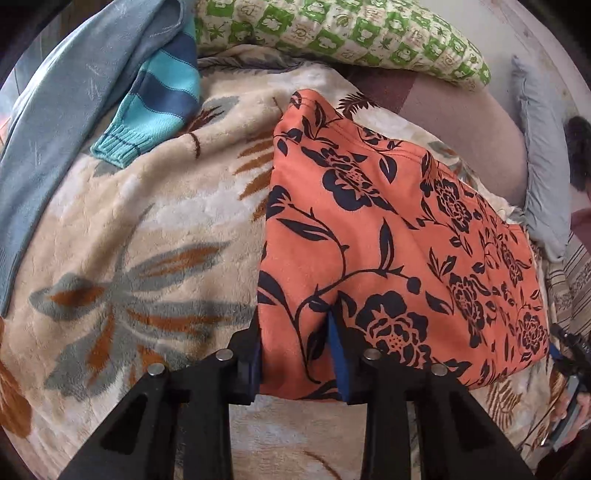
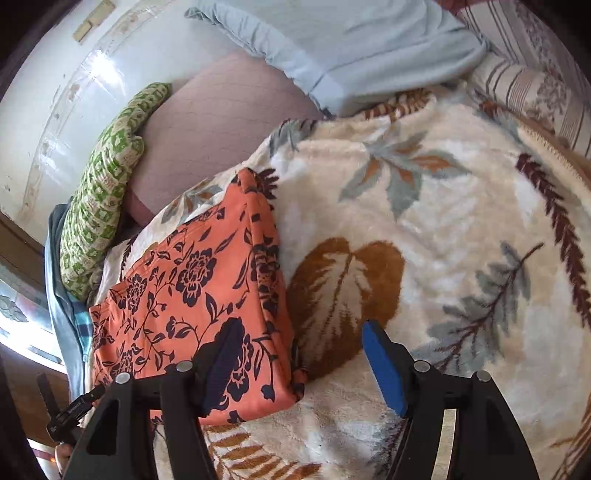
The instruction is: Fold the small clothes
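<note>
An orange garment with dark blue flowers point(image 1: 388, 229) lies folded flat on a cream fleece blanket with a leaf print point(image 1: 147, 229). My left gripper point(image 1: 293, 321) has the garment's near left corner between its blue pads, and the cloth creases where they press. In the right wrist view the same garment point(image 2: 192, 280) sits left of centre. My right gripper point(image 2: 301, 326) stands open at its near right corner, with one finger point(image 2: 221, 354) over the cloth and the blue pad point(image 2: 384, 369) above the blanket point(image 2: 424, 206). Nothing is gripped there.
A teal and blue striped sweater sleeve point(image 1: 159, 96) and a grey-blue garment point(image 1: 66, 110) lie at the far left. A green patterned pillow point(image 1: 332, 33) and a pale blue cloth point(image 2: 351, 44) rest at the back by the wall. A striped bedcover point(image 2: 535, 85) borders the blanket.
</note>
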Demonstrator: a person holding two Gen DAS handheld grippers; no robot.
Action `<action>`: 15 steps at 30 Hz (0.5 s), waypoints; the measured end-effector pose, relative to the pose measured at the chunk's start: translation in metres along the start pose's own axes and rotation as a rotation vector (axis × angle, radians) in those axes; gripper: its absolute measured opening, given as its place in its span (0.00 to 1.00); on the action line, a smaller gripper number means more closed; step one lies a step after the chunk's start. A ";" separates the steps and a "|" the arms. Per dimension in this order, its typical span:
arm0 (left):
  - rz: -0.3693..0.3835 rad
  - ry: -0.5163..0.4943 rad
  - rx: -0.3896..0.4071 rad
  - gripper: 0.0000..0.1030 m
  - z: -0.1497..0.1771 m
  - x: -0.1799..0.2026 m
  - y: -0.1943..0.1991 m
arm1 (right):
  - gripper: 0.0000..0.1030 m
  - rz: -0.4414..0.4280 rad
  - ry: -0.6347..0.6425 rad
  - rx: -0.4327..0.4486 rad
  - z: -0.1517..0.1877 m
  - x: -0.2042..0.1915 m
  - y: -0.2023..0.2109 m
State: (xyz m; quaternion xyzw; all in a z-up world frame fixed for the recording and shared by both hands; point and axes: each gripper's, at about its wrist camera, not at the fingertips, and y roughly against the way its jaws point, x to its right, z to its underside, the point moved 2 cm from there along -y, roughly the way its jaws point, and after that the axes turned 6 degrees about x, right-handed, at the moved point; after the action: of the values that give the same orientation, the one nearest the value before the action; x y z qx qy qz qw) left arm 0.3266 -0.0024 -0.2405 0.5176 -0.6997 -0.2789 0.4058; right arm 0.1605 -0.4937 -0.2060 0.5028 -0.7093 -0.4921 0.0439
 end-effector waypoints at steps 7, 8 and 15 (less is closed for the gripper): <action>0.095 0.055 0.007 0.14 -0.005 -0.017 0.018 | 0.65 -0.055 -0.124 -0.097 0.021 0.000 -0.050; 0.097 0.057 0.003 0.13 -0.004 -0.020 0.018 | 0.60 -0.047 -0.095 -0.083 0.023 -0.004 -0.048; 0.055 0.126 -0.028 0.55 -0.002 -0.040 0.026 | 0.16 -0.039 0.003 -0.024 0.021 -0.030 -0.021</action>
State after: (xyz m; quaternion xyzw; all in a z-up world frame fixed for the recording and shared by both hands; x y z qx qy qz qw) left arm 0.3204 0.0438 -0.2293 0.5089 -0.6828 -0.2443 0.4639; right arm 0.1772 -0.4572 -0.2195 0.5167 -0.6935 -0.5004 0.0414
